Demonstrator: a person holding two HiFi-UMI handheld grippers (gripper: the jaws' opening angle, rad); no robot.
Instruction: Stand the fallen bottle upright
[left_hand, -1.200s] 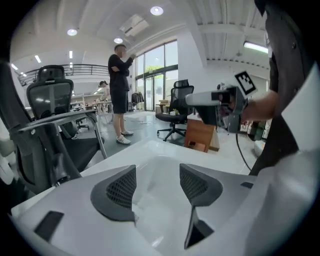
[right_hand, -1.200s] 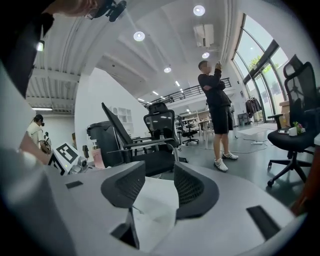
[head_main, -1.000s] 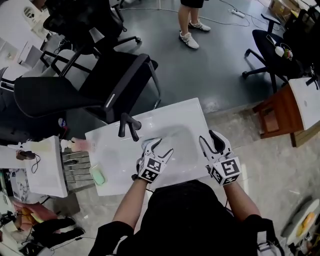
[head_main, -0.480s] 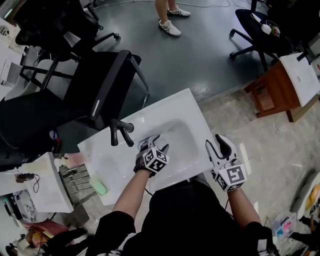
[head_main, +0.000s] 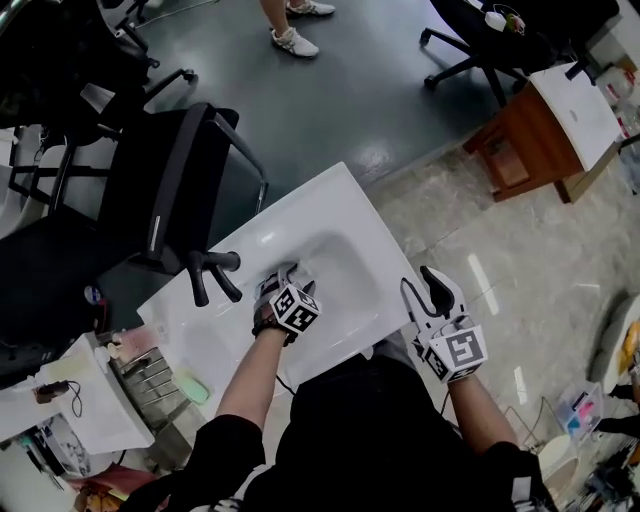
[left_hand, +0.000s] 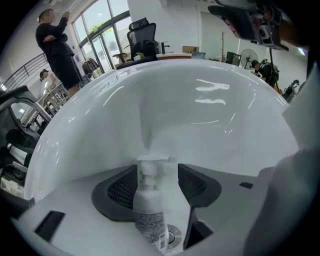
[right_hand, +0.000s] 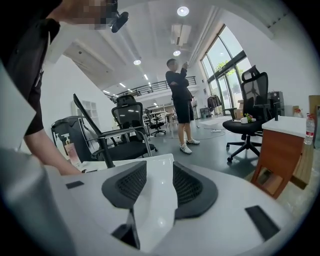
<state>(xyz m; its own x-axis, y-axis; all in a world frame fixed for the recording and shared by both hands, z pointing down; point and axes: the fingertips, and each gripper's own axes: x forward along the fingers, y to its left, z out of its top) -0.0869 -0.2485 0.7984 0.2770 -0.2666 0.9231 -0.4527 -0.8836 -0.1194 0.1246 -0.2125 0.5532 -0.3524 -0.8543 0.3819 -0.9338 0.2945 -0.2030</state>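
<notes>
A white pump bottle lies in the basin of the white sink, its pump head pointing away from me and its base near the drain. My left gripper points steeply down into the basin, jaws on either side of the bottle's neck and shoulder, with a gap still showing on the right side. In the head view the left gripper hides the bottle. My right gripper hovers open at the sink's near right corner, nothing between its jaws.
A black faucet stands on the sink's left rim. A black office chair sits behind the sink. A green soap bar and a metal rack lie left of me. A wooden table stands far right. A person stands beyond.
My left gripper has dropped into the basin and tipped downward over the bottle. The right gripper has drifted right, off the sink's edge.
</notes>
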